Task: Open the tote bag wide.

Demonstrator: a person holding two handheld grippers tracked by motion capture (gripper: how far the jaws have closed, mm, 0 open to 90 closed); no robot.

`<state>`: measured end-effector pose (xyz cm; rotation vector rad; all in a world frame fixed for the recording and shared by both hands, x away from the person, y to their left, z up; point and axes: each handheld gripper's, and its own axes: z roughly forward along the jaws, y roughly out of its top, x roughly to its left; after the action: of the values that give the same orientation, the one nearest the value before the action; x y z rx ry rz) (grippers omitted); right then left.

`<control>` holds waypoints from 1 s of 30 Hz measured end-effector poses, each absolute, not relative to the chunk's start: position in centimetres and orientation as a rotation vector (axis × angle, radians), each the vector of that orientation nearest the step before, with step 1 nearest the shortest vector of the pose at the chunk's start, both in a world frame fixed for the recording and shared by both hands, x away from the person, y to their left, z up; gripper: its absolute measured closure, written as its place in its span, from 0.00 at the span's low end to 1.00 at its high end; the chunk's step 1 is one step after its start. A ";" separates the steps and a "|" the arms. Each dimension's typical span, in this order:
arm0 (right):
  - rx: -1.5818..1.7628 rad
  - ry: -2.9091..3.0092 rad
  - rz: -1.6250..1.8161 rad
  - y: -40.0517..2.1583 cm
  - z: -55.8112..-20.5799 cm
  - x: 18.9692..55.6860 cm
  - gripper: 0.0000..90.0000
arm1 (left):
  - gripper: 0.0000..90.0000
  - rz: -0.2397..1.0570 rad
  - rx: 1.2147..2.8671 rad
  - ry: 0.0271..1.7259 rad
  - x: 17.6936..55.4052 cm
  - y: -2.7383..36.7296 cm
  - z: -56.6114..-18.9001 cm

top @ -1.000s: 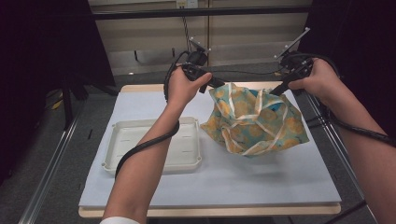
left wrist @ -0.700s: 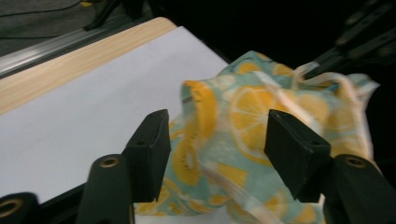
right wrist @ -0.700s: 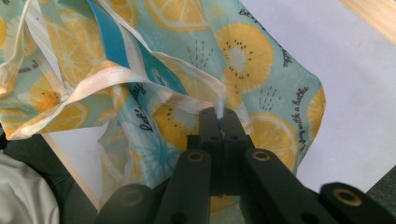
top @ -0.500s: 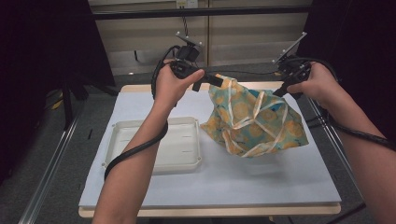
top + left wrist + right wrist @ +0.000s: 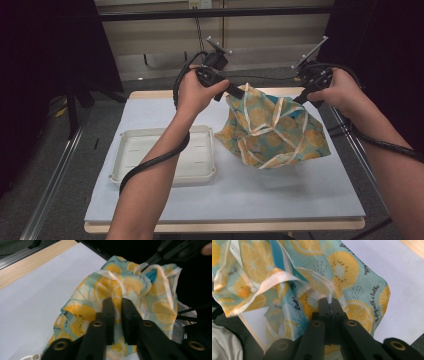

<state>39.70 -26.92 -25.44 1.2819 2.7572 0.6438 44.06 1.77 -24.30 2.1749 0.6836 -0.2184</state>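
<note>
A citrus-print cloth bag (image 5: 272, 131) hangs over the worktop's (image 5: 75, 200) right half, stretched between two grippers: the left gripper (image 5: 239, 93) has just clamped its jaws on the bag's near-left edge, the right gripper (image 5: 301, 100) pinching its white trim, apparently to spread it; a white tray (image 5: 165, 156) waits left.

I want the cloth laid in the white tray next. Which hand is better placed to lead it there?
Probably left: the left gripper pinches the cloth on the tray side.

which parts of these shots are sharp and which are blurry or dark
High view: evenly lit table, black surroundings. Left gripper view: near jaws soft, fruit-print cloth slightly blurred, dark background. Right gripper view: cloth print and lettering sharp, jaw bases blurred.
</note>
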 end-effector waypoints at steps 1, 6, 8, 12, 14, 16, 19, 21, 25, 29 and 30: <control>1.285 2.758 0.638 -26.9 -25.5 39.7 1.00 | 0.98 -0.205 2.171 0.684 44.1 1.8 -23.9; 1.256 2.772 0.648 -27.1 -25.7 39.7 1.00 | 0.99 -0.188 2.116 0.688 44.4 1.6 -22.2; 1.247 2.777 0.655 -27.1 -25.9 39.7 1.00 | 0.99 -0.186 2.086 0.708 45.0 1.5 -22.1; 1.244 2.782 0.651 -27.2 -26.1 39.7 1.00 | 0.99 -0.154 2.087 0.758 45.9 1.0 -22.9; 1.248 2.786 0.650 -27.3 -26.0 39.7 0.99 | 0.99 -0.166 2.093 0.782 46.2 0.7 -23.6; 1.247 2.784 0.647 -27.4 -25.8 39.6 0.99 | 0.99 -0.165 2.114 0.797 46.4 0.4 -24.2; 1.238 2.782 0.648 -27.5 -25.5 39.6 0.97 | 0.99 -0.178 2.152 0.808 46.7 0.2 -25.0; 1.246 2.776 0.648 -27.6 -25.1 39.5 0.93 | 0.99 -0.189 2.155 0.807 46.7 0.2 -25.3; 1.258 2.752 0.651 -27.7 -24.1 39.1 0.88 | 0.99 -0.207 2.153 0.820 46.7 0.3 -25.8; 1.241 2.734 0.660 -27.9 -22.8 38.8 0.82 | 0.99 -0.213 2.145 0.834 46.6 0.6 -26.0; 1.240 2.733 0.661 -27.9 -22.5 38.6 0.81 | 0.99 -0.220 2.145 0.829 46.6 0.7 -26.1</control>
<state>38.65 -27.89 -22.49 1.2401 2.7334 0.6606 46.60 0.75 -26.14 2.1446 0.8288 -0.2201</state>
